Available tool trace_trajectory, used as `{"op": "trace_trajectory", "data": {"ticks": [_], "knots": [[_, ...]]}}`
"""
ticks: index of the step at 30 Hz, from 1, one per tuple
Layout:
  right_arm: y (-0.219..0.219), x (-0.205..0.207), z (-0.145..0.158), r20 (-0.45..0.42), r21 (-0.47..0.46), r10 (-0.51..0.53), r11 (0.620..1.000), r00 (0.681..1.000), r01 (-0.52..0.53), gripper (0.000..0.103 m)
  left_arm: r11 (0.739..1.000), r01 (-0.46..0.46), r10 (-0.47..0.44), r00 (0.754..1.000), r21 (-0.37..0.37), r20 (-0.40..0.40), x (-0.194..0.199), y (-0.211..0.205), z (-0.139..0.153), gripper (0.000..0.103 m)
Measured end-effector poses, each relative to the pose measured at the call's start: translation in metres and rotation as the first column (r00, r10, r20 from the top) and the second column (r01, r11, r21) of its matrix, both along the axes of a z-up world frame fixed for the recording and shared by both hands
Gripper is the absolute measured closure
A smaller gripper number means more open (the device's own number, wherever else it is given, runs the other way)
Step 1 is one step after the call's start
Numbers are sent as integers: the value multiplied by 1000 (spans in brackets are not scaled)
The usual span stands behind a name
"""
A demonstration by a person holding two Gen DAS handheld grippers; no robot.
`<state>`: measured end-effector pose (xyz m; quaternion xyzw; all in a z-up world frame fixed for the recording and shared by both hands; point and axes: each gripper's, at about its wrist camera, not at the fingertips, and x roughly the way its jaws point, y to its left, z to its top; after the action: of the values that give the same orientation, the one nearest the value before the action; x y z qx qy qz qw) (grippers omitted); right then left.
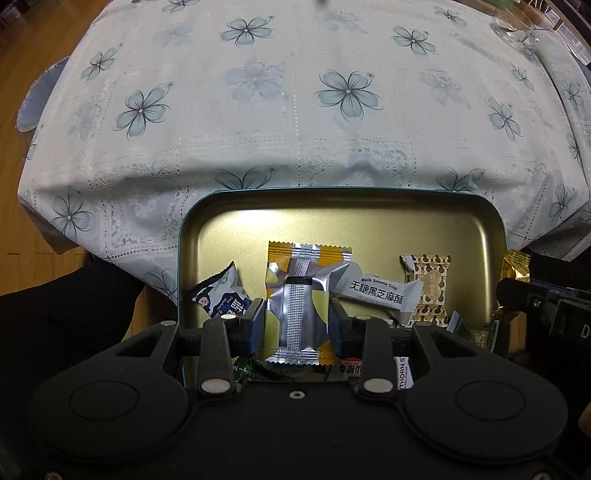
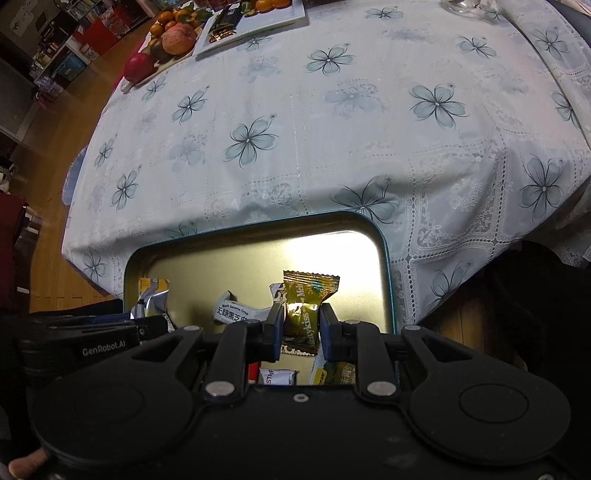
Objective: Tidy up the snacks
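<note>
The left gripper [image 1: 297, 317] was clamped on a silver-and-yellow packet [image 1: 300, 306], both blue pads pressing the wrapper's sides. The right gripper [image 2: 301, 326] was closed on a gold candy wrapper [image 2: 306, 314] printed "Melty kiss". Both packets hung above the open tin [image 1: 369, 225], whose gold interior sat at the near edge of the table, against the floral tablecloth [image 1: 295, 110]. Inside the tin lay a grey Black Sesame Crisp bar [image 1: 380, 299], a brown patterned candy [image 1: 430, 288] and a dark blue-and-white packet [image 1: 221, 299]. At the table's far side stood a fruit plate [image 2: 173, 37] and a glass dish [image 1: 517, 29].
</note>
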<state>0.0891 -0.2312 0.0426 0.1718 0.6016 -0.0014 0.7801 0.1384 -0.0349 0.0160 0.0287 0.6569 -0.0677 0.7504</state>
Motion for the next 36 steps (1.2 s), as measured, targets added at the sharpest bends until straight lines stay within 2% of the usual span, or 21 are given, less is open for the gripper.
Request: {"op": "trace_trajectory", "data": {"ticks": [7, 12, 20, 26, 30, 36], "knots": [[2, 19, -6, -57, -22, 19, 1000, 998, -21, 81, 999, -8, 11, 997, 34, -74, 23, 2, -9, 59], [3, 36, -11, -78, -55, 11, 998, 997, -15, 81, 999, -35, 36, 991, 14, -130, 38, 7, -14, 58], [4, 49, -8, -75, -93, 7, 996, 997, -14, 74, 999, -33, 31, 990, -13, -140, 47, 6, -10, 55], [7, 44, -2, -54, -101, 9, 995, 999, -14, 74, 999, -38, 35, 992, -26, -125, 47, 5, -4, 55], [7, 37, 4, -23, -99, -1, 995, 1000, -1, 74, 997, -63, 61, 996, -32, -66, 38, 7, 8, 55], [12, 15, 18, 50, -99, -16, 995, 999, 21, 74, 998, -59, 59, 991, 0, 123, 9, 9, 34, 55]]}}
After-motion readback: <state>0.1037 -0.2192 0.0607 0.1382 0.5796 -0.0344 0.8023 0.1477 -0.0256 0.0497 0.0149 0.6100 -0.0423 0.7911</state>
